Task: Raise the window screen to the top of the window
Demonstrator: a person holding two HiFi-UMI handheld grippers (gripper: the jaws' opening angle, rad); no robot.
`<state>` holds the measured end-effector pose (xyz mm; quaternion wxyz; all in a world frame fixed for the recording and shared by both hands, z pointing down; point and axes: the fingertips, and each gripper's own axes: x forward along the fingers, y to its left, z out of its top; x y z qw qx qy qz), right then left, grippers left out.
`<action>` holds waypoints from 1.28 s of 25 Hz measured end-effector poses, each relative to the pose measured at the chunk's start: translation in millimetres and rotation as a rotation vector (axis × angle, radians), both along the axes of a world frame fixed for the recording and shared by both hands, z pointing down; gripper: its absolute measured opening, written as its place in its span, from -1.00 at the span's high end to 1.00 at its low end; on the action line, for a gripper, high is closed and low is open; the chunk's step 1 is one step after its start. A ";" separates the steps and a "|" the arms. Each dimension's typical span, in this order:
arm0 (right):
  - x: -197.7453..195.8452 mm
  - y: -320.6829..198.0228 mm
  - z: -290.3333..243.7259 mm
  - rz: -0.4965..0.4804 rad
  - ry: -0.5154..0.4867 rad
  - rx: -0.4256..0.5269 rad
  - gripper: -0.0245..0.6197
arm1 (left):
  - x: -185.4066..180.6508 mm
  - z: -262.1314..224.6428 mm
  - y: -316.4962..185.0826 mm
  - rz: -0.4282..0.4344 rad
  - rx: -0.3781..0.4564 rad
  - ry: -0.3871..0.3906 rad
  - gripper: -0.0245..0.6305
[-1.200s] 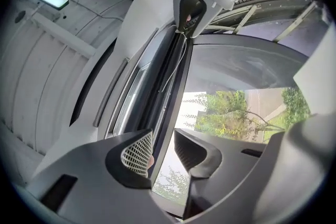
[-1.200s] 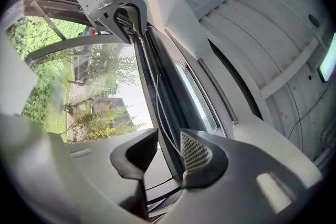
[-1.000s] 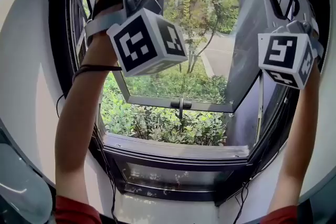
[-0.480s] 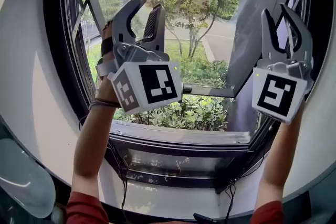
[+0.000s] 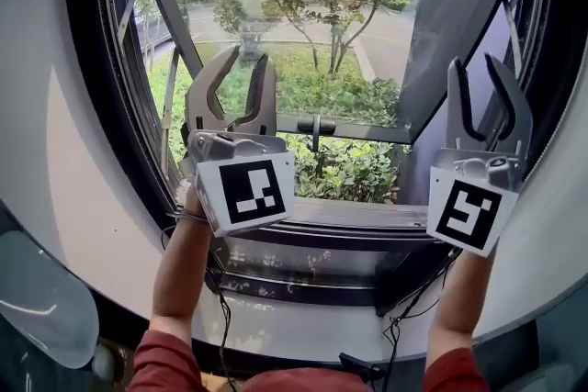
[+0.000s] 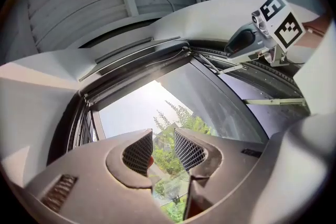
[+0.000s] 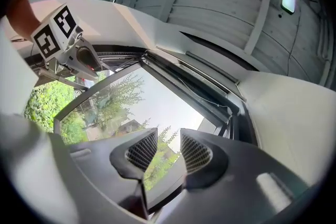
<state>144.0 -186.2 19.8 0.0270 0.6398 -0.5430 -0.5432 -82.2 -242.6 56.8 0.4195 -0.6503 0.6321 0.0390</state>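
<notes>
The window screen (image 6: 135,62) shows only as a dark bar along the top edge of the window frame (image 5: 115,106), at 12 o'clock of the opening in both gripper views. Whether it is fully home there I cannot tell.

Below it the glass pane (image 5: 367,131) tilts outward, with a dark handle (image 5: 315,131) at 6 o'clock on its lower rail.

The left gripper (image 5: 248,60) is at 9 o'clock in the head view, pointing up. Its jaws are apart with only open air between them.

The right gripper (image 5: 473,64) is at 3 o'clock, also pointing up. Its jaws have just been opening a little and hold nothing.

Both are clear of the frame.

The sill (image 5: 367,216) runs across at 6 o'clock, with bushes (image 5: 344,170) beyond it and cables (image 5: 223,326) hanging below.
</notes>
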 end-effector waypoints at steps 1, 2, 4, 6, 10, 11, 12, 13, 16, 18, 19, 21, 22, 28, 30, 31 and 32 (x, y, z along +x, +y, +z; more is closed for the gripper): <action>0.2 -0.6 8.0 -0.008 -0.007 -0.013 0.51 | -0.7 8.3 1.1 0.006 -0.014 0.010 0.59; 0.5 -1.1 15.8 -0.019 -0.015 -0.024 0.51 | -0.8 16.2 2.3 0.011 -0.027 0.016 0.59; 1.1 -3.1 31.1 -0.045 -0.032 -0.043 0.51 | 0.8 31.5 3.0 0.021 -0.046 0.023 0.59; 1.9 -8.1 49.0 -0.060 -0.048 -0.078 0.51 | 3.9 46.9 0.7 0.029 -0.066 0.025 0.59; 5.7 -24.7 90.7 -0.063 -0.081 -0.166 0.51 | 9.0 79.1 -5.6 0.058 -0.126 0.040 0.59; 6.6 -28.7 102.0 -0.072 -0.094 -0.189 0.49 | 9.4 87.9 -6.9 0.067 -0.144 0.049 0.58; 7.3 -32.2 113.9 -0.087 -0.110 -0.213 0.48 | 9.3 97.1 -7.7 0.078 -0.162 0.059 0.59; 7.9 -35.2 126.5 -0.104 -0.127 -0.238 0.48 | 9.0 106.7 -8.1 0.089 -0.180 0.071 0.59; 10.1 -40.2 164.0 -0.147 -0.181 -0.305 0.47 | 7.5 136.9 -9.9 0.110 -0.237 0.098 0.59; 11.5 -40.4 185.2 -0.163 -0.209 -0.333 0.47 | 6.1 154.0 -11.8 0.121 -0.271 0.118 0.59; 12.0 -39.9 194.9 -0.168 -0.221 -0.346 0.47 | 5.2 161.3 -12.0 0.130 -0.287 0.131 0.59; 12.4 -37.9 213.1 -0.180 -0.248 -0.380 0.47 | 1.8 174.3 -10.2 0.146 -0.314 0.165 0.59; 12.0 -36.4 221.3 -0.189 -0.263 -0.396 0.47 | -0.6 180.9 -8.5 0.153 -0.325 0.188 0.59; 9.1 -26.3 262.1 -0.252 -0.355 -0.483 0.47 | -8.6 232.7 0.9 0.152 -0.420 0.263 0.59; 8.9 -25.5 276.1 -0.261 -0.375 -0.515 0.47 | -9.7 248.6 3.2 0.148 -0.447 0.278 0.59; 8.4 -24.9 282.4 -0.264 -0.385 -0.528 0.47 | -10.1 256.3 4.5 0.147 -0.462 0.286 0.59; 7.9 -23.9 288.5 -0.266 -0.394 -0.538 0.47 | -10.2 263.6 6.1 0.149 -0.476 0.296 0.59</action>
